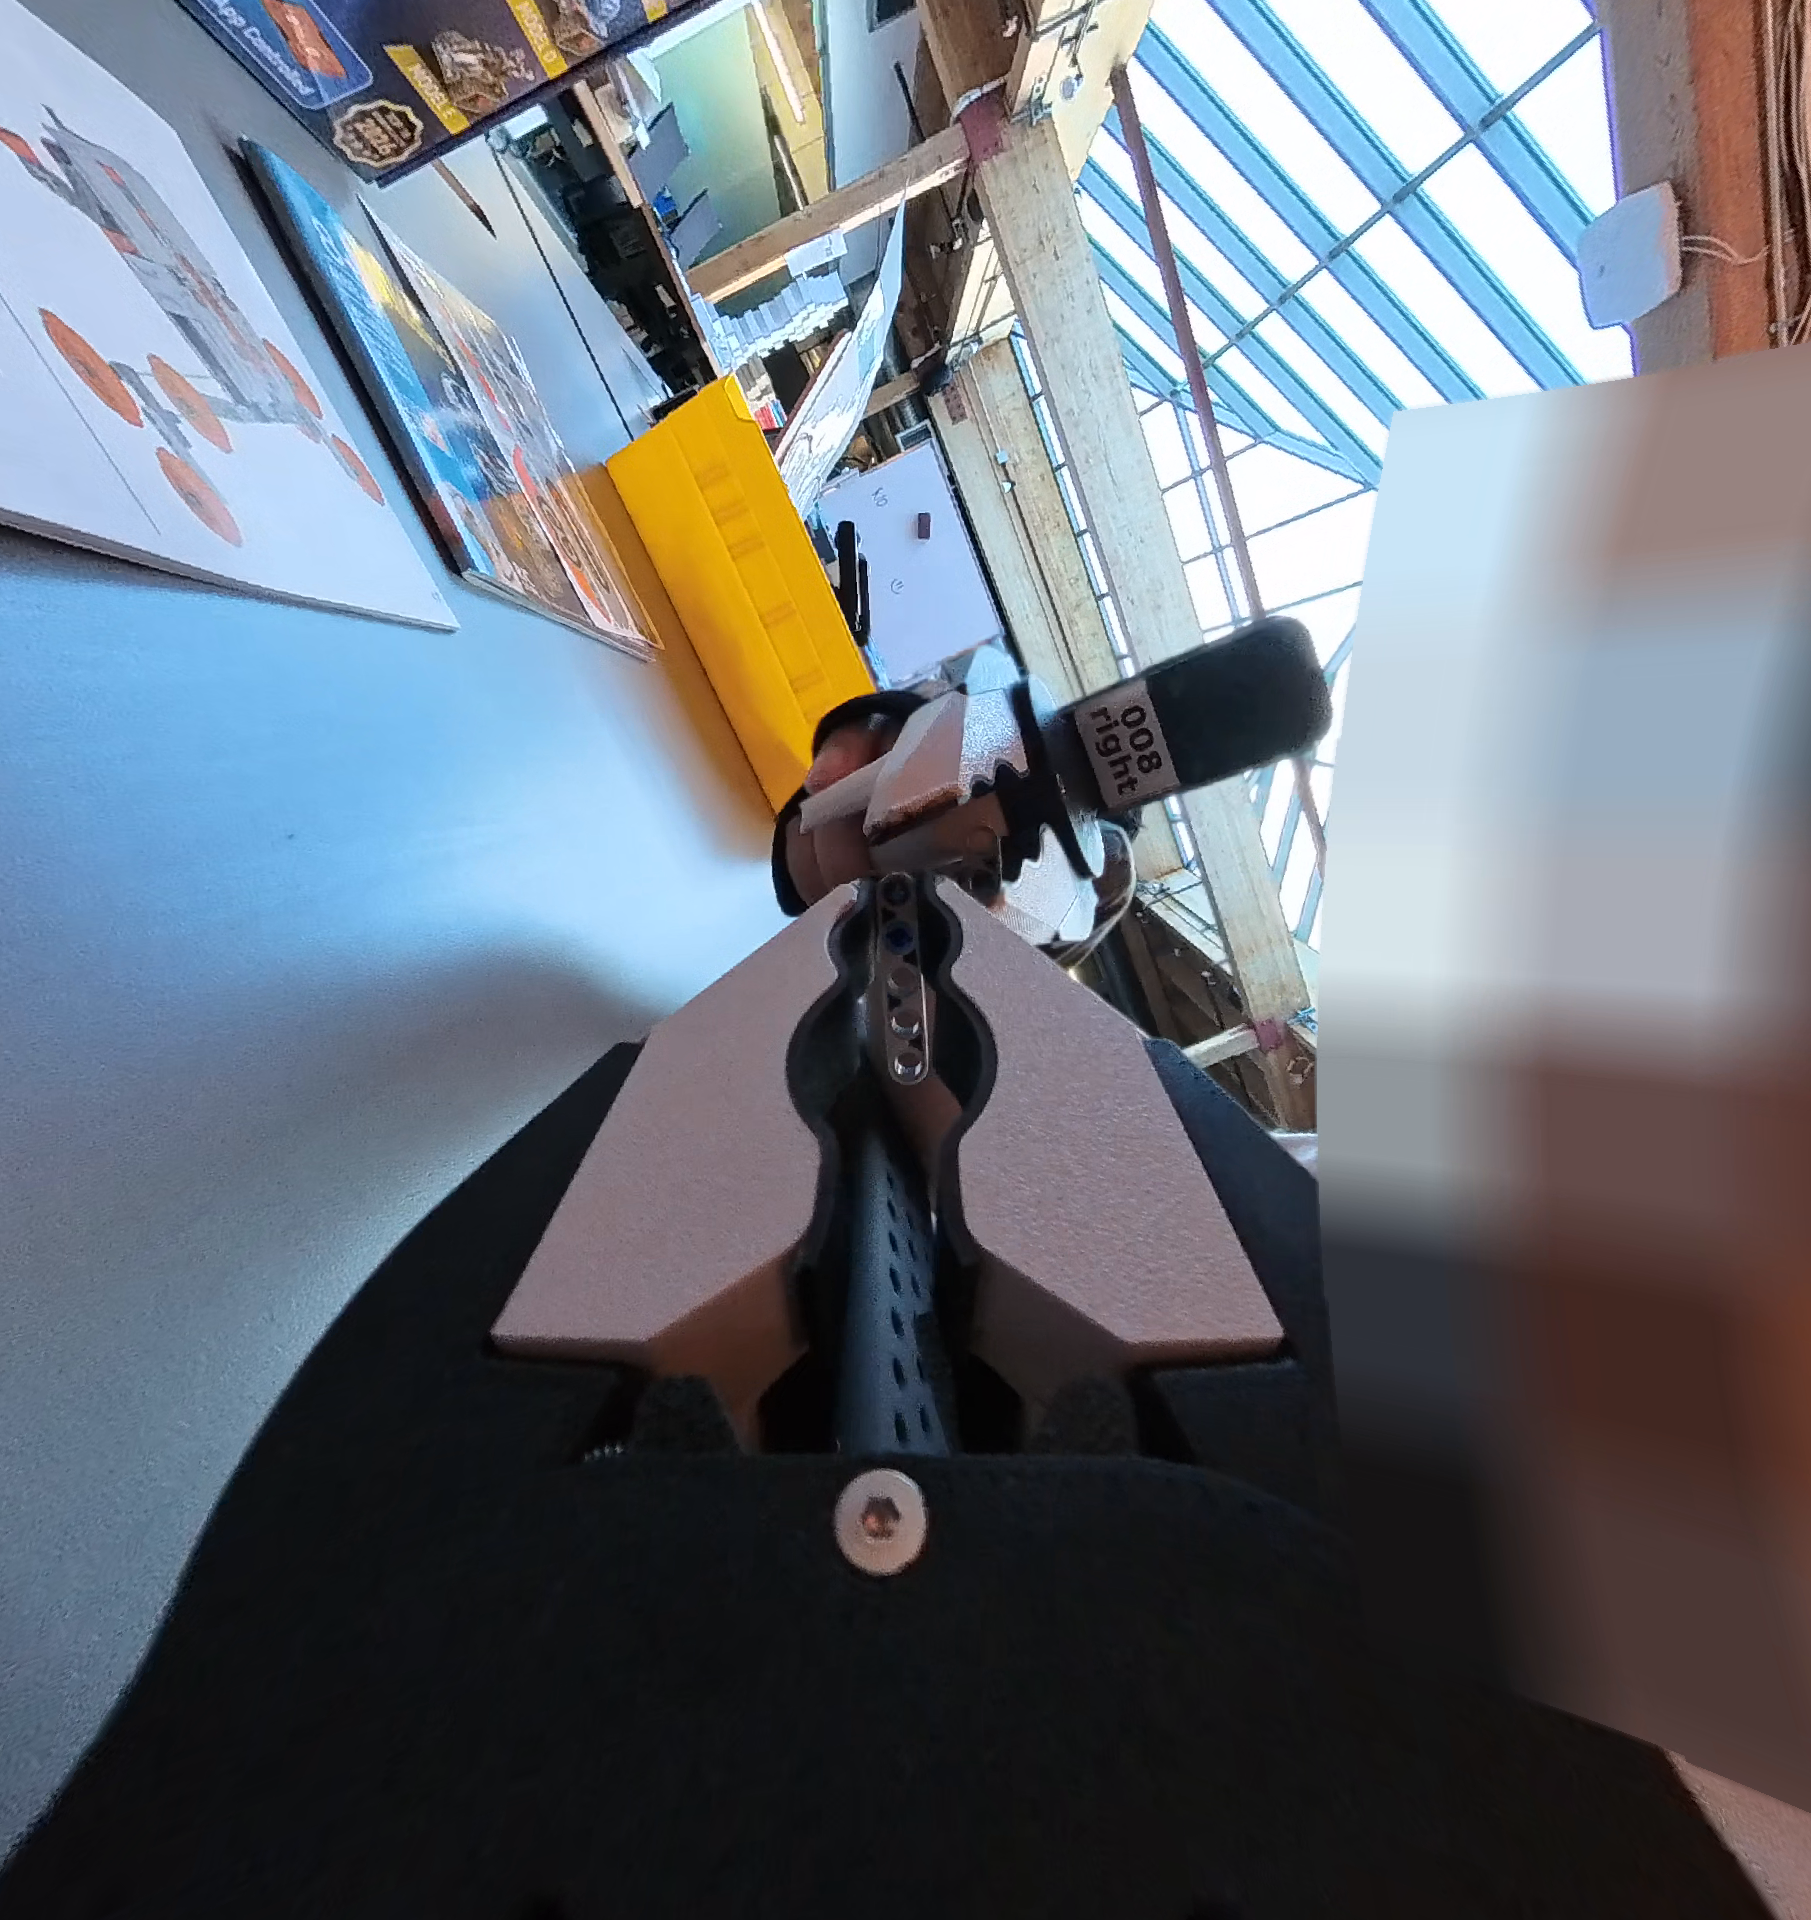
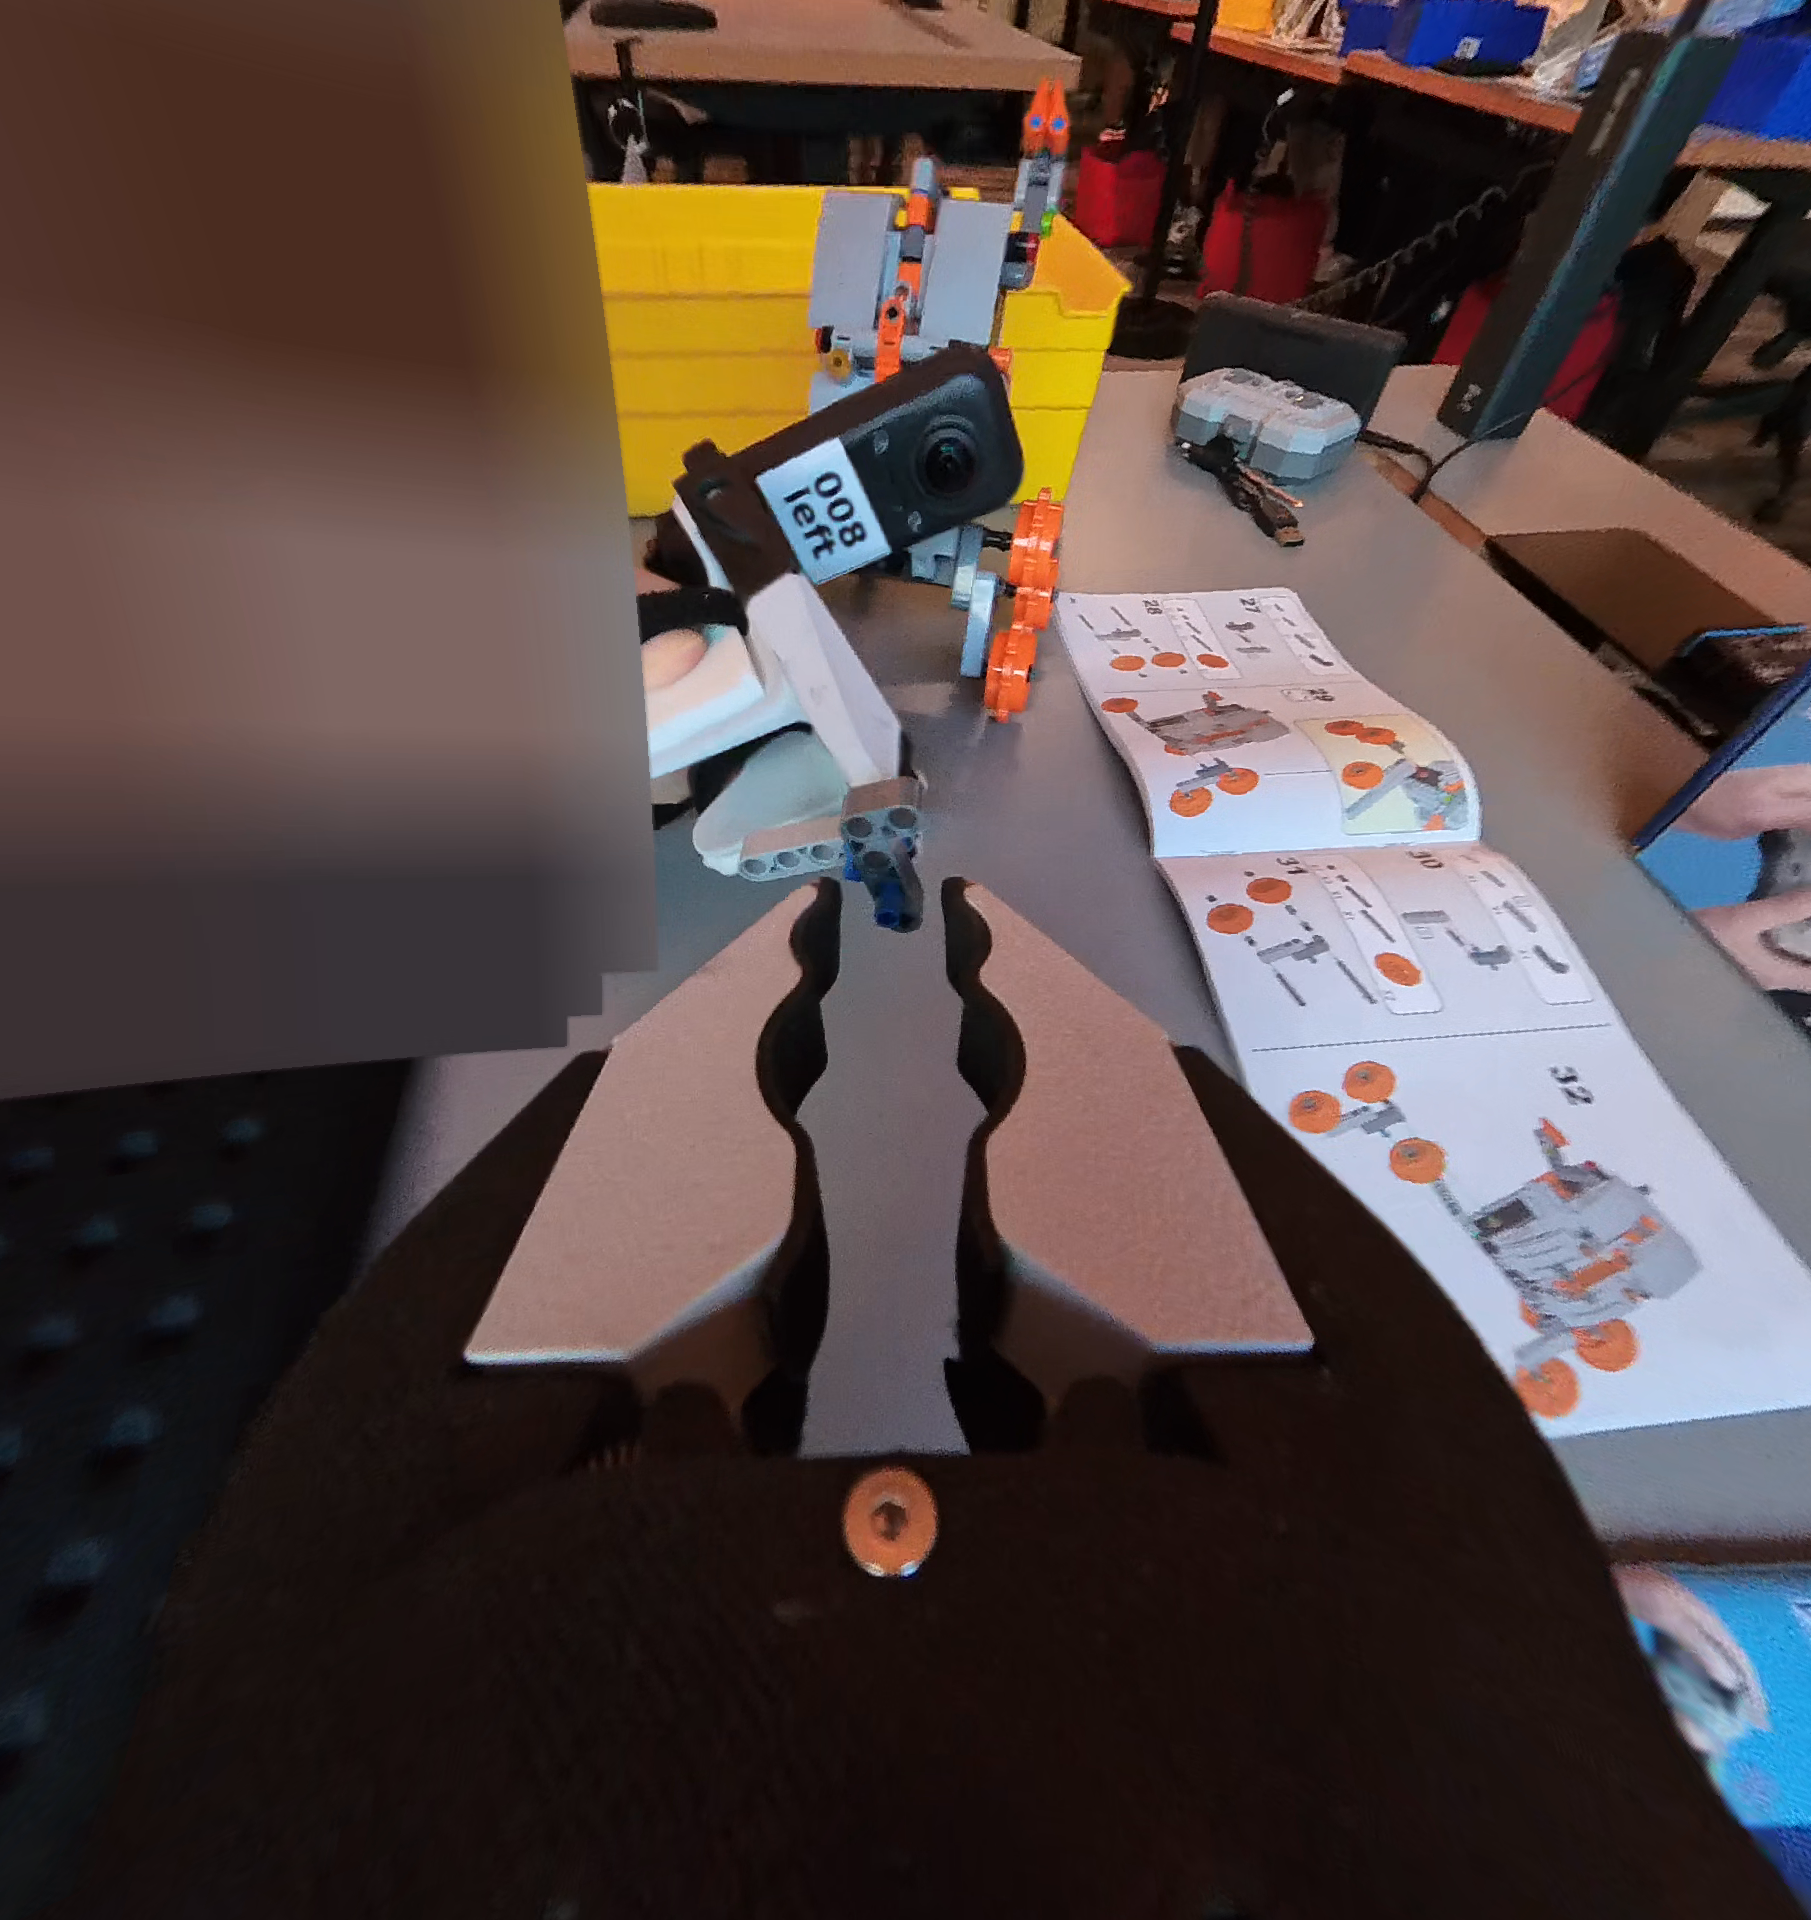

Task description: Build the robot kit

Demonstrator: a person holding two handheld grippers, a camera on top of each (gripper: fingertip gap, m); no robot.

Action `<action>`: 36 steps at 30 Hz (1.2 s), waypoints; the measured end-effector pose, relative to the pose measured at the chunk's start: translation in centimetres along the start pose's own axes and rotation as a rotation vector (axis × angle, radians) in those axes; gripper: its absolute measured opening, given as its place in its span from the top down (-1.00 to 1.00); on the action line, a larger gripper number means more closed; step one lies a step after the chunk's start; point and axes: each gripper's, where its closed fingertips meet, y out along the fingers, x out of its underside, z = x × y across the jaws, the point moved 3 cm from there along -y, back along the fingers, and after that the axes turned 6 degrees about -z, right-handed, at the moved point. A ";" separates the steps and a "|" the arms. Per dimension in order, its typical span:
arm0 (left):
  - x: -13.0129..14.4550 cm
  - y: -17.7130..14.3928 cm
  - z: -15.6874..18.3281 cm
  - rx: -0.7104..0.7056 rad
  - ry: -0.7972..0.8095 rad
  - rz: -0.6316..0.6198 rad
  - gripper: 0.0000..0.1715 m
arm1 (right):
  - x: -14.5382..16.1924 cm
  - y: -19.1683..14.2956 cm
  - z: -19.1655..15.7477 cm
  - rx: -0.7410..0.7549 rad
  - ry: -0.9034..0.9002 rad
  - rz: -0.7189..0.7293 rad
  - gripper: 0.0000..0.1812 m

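My left gripper (image 1: 896,914) is shut on a light grey perforated building beam (image 1: 906,1023) that sticks out past its tips, with a blue pin (image 1: 893,940) near the far end. In the right wrist view the left gripper (image 2: 828,821) holds this beam (image 2: 792,857) above the grey table (image 2: 1088,831), with a dark grey connector (image 2: 885,826) and the blue pin (image 2: 888,912) on its end. My right gripper (image 2: 890,891) is open, its tips on either side of the blue pin's end, apart from it. Its black camera (image 1: 1213,717) faces the left gripper.
A grey and orange brick model (image 2: 942,270) with orange wheels (image 2: 1026,603) stands by a yellow bin (image 2: 714,343). An open instruction booklet (image 2: 1400,1039) lies to the right, with a blue box (image 2: 1794,831) beyond it. A grey control brick (image 2: 1265,416) with a cable sits farther back. The tips of both grippers are at nearly the same place.
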 end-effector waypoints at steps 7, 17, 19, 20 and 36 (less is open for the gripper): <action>0.0 0.0 -0.1 -0.023 0.024 -0.002 0.94 | 0.3 0.4 0.0 0.000 0.027 -0.018 0.88; 0.1 0.0 0.2 -0.036 0.067 -0.020 0.93 | 0.3 0.4 0.0 -0.131 0.162 0.017 0.91; 0.2 0.1 0.3 -0.036 0.078 -0.028 0.93 | 0.3 0.3 0.0 -0.172 0.198 0.026 0.91; 0.2 0.1 0.3 -0.038 0.080 -0.033 0.93 | 0.4 0.3 -0.1 -0.192 0.213 0.023 0.91; 1.1 0.7 0.4 -0.040 0.106 -0.099 0.94 | 1.2 -0.2 -0.3 -0.439 0.428 0.021 0.91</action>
